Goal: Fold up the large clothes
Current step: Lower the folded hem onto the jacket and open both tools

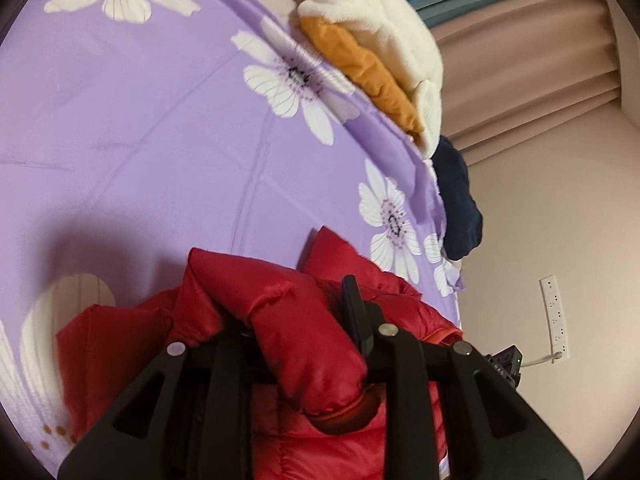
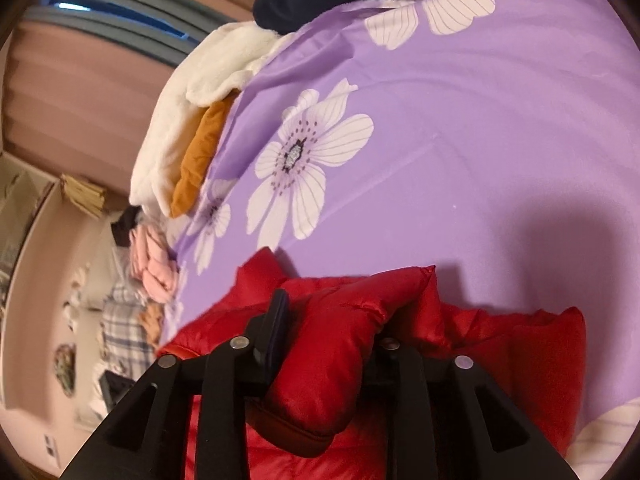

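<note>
A red puffer jacket [image 1: 280,320] lies bunched on a purple bedspread with white flowers [image 1: 140,120]. My left gripper [image 1: 296,320] is shut on a padded fold of the jacket, which runs between the fingers; the left finger is hidden under the fabric. In the right wrist view my right gripper [image 2: 332,328] is shut on another padded fold of the same red jacket [image 2: 500,344], low over the bedspread [image 2: 460,140]. One black finger [image 2: 276,320] shows at the left of the fold.
A cream fleece [image 1: 380,28], an orange garment [image 1: 368,72] and a navy garment [image 1: 456,200] lie along the bed's far edge. Pink clothes [image 2: 156,268] and a plaid item [image 2: 120,328] lie beyond the bed. A wall socket strip [image 1: 554,312] is at the right.
</note>
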Demonstrator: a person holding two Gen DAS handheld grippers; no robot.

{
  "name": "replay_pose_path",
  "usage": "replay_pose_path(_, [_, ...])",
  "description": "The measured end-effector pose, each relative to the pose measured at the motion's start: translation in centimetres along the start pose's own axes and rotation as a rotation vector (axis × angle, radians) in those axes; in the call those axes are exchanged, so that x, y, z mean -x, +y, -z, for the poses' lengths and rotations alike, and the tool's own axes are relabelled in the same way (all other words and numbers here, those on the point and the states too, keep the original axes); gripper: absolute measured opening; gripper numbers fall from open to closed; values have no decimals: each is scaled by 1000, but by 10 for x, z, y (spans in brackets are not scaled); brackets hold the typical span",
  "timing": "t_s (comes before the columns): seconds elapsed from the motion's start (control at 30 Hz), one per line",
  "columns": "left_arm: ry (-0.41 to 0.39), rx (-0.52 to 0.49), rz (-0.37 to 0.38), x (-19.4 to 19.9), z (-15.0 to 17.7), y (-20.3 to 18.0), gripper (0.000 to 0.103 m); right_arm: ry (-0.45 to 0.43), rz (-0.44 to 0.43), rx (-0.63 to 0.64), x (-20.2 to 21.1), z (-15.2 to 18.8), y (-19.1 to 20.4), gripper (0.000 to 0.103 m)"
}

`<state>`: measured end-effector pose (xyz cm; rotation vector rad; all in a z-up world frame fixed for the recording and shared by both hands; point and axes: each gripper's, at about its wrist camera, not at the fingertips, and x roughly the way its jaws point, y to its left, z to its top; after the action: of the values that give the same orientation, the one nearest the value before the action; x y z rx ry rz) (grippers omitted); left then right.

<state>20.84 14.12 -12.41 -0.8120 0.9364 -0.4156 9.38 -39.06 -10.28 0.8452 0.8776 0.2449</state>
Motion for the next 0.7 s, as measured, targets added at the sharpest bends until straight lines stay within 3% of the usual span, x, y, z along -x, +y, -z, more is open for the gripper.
replay_pose_path(0.03, [-2, 4, 7, 2, -2, 0, 27, -9, -18, -14, 2, -1, 2, 47])
replay_pose_path(0.1, [1, 37, 41, 7, -8, 3, 32, -42, -54, -53, 8, -4, 4, 58])
replay_pose_path(0.17, [-25, 79, 58, 14, -15, 7, 56, -77, -54, -94, 14, -8, 3, 62])
replay_pose_path(0.23, [-79, 100, 64, 23, -21, 8, 73, -91, -16, -98, 14, -12, 3, 64])
replay_pose_path(0.33, [-127, 79, 63, 38, -29, 3, 75, -95, 63, -71, 13, -15, 6, 64])
replay_pose_path(0.5, [-138, -118, -93, 56, -16, -15, 75, -196, 192, 29, 33, -21, 21, 65])
replay_pose_path(0.6, [-144, -202, -145, 67, -2, -18, 75, -281, 296, 96, 51, -22, 37, 65])
replay_pose_path(0.7, [-163, -309, -188, 77, 19, -33, 75, -300, 346, 235, 56, -6, 61, 65])
